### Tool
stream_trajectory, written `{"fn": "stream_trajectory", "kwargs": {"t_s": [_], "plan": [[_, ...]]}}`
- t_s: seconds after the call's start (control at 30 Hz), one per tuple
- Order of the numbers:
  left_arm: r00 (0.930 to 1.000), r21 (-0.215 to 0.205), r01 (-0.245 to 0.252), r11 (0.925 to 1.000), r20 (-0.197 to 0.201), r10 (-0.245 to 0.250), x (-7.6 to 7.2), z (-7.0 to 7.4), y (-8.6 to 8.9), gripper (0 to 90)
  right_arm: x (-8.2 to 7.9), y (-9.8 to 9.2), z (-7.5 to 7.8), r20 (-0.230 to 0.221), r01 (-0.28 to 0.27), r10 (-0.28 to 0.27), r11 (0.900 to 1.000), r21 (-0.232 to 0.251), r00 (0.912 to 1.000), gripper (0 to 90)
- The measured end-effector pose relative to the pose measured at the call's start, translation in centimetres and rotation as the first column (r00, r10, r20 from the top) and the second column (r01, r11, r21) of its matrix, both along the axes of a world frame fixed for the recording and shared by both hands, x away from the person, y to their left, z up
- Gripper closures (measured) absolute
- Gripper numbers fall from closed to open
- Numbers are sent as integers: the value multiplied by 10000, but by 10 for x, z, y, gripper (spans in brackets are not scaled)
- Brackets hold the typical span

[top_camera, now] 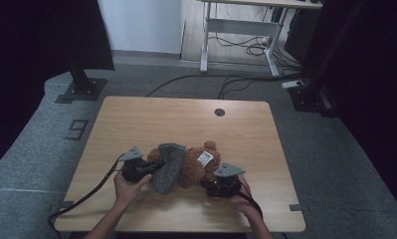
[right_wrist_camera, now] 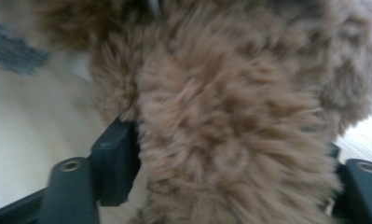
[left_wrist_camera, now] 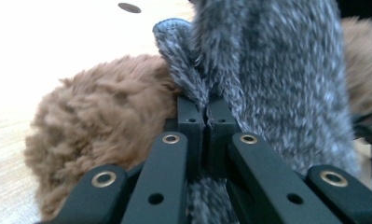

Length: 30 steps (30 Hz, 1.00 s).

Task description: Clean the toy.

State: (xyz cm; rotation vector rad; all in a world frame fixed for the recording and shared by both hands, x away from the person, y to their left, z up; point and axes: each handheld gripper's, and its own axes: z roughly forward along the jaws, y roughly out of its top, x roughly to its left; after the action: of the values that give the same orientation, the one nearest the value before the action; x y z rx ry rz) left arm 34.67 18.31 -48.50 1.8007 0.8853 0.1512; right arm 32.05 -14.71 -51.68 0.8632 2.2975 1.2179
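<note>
left gripper (top_camera: 142,170): jaws pinched together, low at table | right gripper (top_camera: 212,186): jaws parted, low at table

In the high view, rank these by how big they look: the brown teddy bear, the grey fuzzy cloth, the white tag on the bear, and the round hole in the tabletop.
1. Brown teddy bear, largest.
2. Grey fuzzy cloth.
3 and 4. White tag and round hole look about equal; too close to rank.

Brown plush bear (top_camera: 196,164), mottled grey fuzzy cloth (top_camera: 167,167), black tools, pale wood-grain table (top_camera: 186,119)

High view overhead; both tool views close on teddy bear (top_camera: 196,164).
</note>
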Motion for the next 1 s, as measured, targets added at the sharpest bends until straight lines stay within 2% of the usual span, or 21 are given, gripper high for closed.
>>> {"fn": "stream_trajectory", "kwargs": {"t_s": [0.03,0.1,0.17,0.27,0.3,0.37,0.43,0.47,0.5,0.57,0.6,0.7,0.77,0.9,1.0], "plan": [[10000,3,21,10000,40,-21,1,5,-1,869,1,-1,-1,28,137,-137,9998,112,9999,395],[9997,-37,150,9999,204,-149,3,20,-6,868,2,-3,-2,181,197,-197,9998,-2,9996,433],[9984,-135,362,9993,439,-356,4,36,-18,868,5,-3,-2,304,295,-296,9996,21,9991,459],[9926,46,852,9964,863,-853,8,59,-49,866,7,0,-3,662,413,-408,9991,-69,9970,477],[9903,90,1007,9949,951,-1011,11,65,-60,866,8,2,-4,875,408,-392,9990,-169,9954,483],[9868,192,1244,9920,1019,-1257,15,74,-80,865,10,3,-4,1027,420,-387,9987,-295,9940,489],[9827,349,1534,9875,992,-1562,19,79,-105,864,14,4,-4,1265,499,-444,9979,-401,9910,495],[9802,594,1679,9840,965,-1731,21,80,-120,863,15,5,-4,1359,561,-496,9974,-446,9895,497],[9792,771,1743,9817,914,-1810,22,79,-128,862,16,5,-4,1421,679,-603,9965,-494,9880,498],[9831,1287,1615,9784,658,-1709,28,71,-145,861,16,6,-5,1461,818,-747,9957,-433,9864,501],[9861,1332,1566,9786,352,-1626,33,63,-149,861,17,5,-6,1605,834,-757,9956,-418,9841,502],[9897,1880,1414,9719,-48,-1430,38,41,-151,862,17,3,-7,1841,854,-742,9949,-536,9801,505],[9896,1745,1440,9741,-202,-1427,38,31,-145,865,16,4,-8,1933,959,-808,9929,-701,9778,506],[9935,1852,1077,9768,154,-1124,32,30,-124,865,17,3,-9,1872,975,-856,9937,-556,9786,513],[9976,1723,638,9830,167,-676,33,28,-97,865,16,1,-10,1854,953,-852,9944,-465,9790,521]]}}
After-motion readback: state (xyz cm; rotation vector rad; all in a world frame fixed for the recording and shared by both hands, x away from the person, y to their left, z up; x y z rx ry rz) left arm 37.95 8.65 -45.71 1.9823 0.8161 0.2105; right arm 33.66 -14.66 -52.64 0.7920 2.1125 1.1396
